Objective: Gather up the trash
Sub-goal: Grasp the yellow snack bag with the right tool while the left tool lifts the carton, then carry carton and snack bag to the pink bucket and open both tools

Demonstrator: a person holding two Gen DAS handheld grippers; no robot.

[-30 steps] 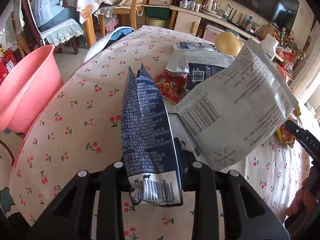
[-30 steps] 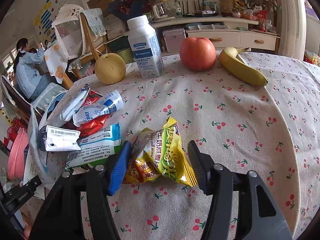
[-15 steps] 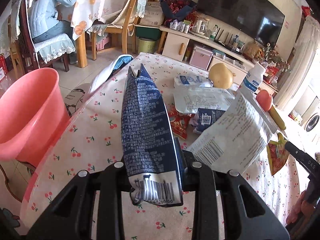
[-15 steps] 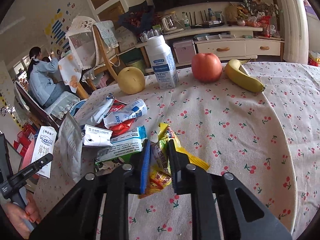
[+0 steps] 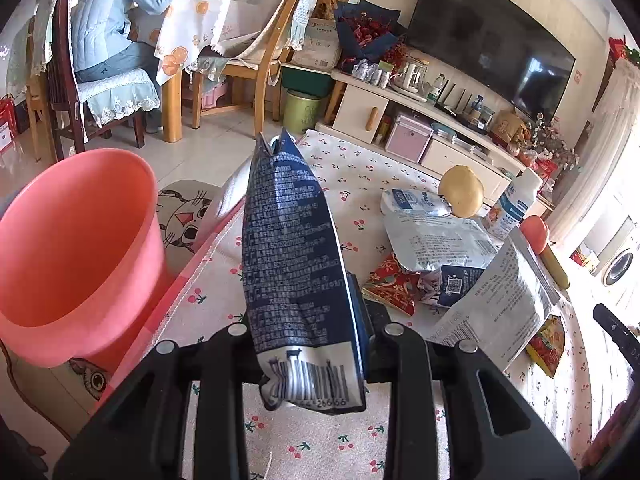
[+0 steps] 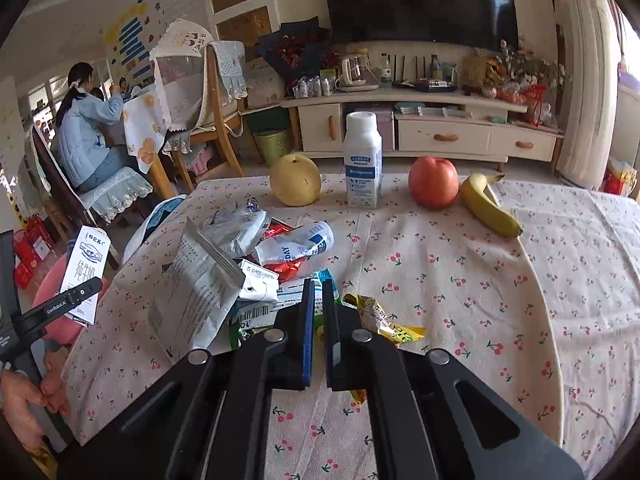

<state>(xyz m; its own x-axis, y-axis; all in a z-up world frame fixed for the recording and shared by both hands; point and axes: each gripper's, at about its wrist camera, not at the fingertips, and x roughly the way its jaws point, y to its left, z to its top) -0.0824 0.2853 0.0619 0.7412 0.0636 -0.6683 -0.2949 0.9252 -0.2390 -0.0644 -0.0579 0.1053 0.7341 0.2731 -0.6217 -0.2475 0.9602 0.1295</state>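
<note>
The left gripper [image 5: 304, 344] has its jaws partly closed and clamped on a flattened dark blue milk carton [image 5: 294, 268], which stands up between the fingers, barcode end nearest the camera. The right gripper [image 6: 318, 312] is squeezed nearly shut, pinching a yellow snack wrapper [image 6: 384, 322] whose crinkled end sticks out to the right of the fingers above the cherry-print tablecloth [image 6: 480, 280]. Just left of that gripper sits the trash heap: a big grey foil bag [image 6: 192, 296] propped upright, a white carton piece [image 6: 258, 282], a red wrapper [image 6: 286, 268] and a white-and-blue pouch [image 6: 296, 244], all overlapping and touching. Behind them, along the far edge of the table, stand a yellow pear [image 6: 295, 180], a white bottle [image 6: 363, 160], a red apple [image 6: 433, 182] and a banana [image 6: 488, 208], well apart from the trash. From the left wrist view, a pink bucket [image 5: 76, 256] waits open-mouthed on the floor just beside the table edge, left of the held carton. A hand [image 6: 24, 396] shows at the lower left of the right wrist view. In the background, a person in a light blue jacket [image 5: 108, 20] sits at another table.
</note>
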